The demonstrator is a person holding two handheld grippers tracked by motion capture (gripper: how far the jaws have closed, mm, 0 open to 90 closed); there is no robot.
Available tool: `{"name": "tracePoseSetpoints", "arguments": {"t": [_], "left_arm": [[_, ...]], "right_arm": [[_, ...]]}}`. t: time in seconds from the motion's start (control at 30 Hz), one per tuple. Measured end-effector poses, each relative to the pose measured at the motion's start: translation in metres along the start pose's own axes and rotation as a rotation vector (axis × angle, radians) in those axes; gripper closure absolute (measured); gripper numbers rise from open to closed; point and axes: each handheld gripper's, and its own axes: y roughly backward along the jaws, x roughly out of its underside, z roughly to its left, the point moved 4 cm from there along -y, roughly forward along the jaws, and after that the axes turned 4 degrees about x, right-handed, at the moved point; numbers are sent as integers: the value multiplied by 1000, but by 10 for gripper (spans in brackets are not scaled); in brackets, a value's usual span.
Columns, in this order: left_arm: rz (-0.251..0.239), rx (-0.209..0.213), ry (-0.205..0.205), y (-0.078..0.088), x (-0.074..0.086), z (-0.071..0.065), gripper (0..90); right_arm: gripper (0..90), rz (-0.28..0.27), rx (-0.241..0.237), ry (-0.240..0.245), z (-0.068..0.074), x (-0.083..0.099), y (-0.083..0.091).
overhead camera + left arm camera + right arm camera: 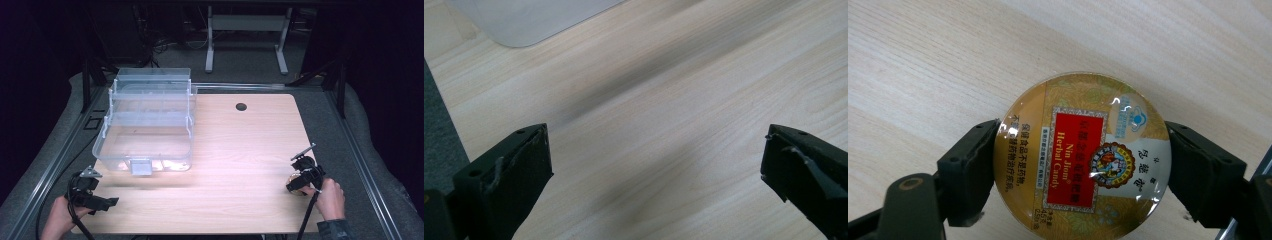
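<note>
- Right now the right gripper (1082, 165) is clamped on a round candy tin (1083, 157), at the table's (240, 150) four o'clock.
- Left gripper (656, 160) jaws stand apart at eight o'clock, near the clear plastic box (145, 125).

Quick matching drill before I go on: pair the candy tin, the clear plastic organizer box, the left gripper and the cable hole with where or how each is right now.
Things:
1. Herbal candy tin
2. Clear plastic organizer box
3. Left gripper
4. Cable hole

States:
A. Jaws wide apart over bare wood
B. Far edge of the table top, round and dark
C. Clamped between the right gripper jaws
D. Open, on the table's left half

Pairs: 1-C, 2-D, 3-A, 4-B
</note>
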Motion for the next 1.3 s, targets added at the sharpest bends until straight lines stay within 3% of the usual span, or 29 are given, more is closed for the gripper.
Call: {"name": "tracePoseSetpoints", "arguments": {"t": [0.03,0.17,0.2,0.27,0.33,0.53,0.6,0.7,0.77,0.8,1.07,1.3], "left_arm": [[1,0,0,0,0,0,1],[0,1,2,0,0,0,1],[0,0,0,0,0,0,1],[1,0,0,0,0,0,2],[2,1,-1,0,0,-1,2],[0,-9,4,4,1,1,2],[-4,-13,8,7,1,2,1],[-11,-14,21,16,-1,7,1],[-25,-18,32,22,-3,9,1],[-25,-18,32,22,-3,9,1],[-73,-54,48,59,-29,27,1],[-82,-49,57,66,-61,43,1]], "right_arm": [[199,0,-15,0,0,0,-1],[198,9,1,0,-1,2,-3],[196,36,-3,0,-1,3,-3],[192,16,-2,-6,-1,3,-5],[116,25,-4,-9,-1,3,-5],[13,-15,8,-29,-2,2,5],[2,-37,-22,-25,0,1,11],[0,-54,5,-10,4,-1,16],[2,-69,-28,3,8,-3,19],[2,-64,5,6,8,-4,20],[12,-88,-27,17,12,-7,25],[23,-91,-19,24,15,-9,26]]}}
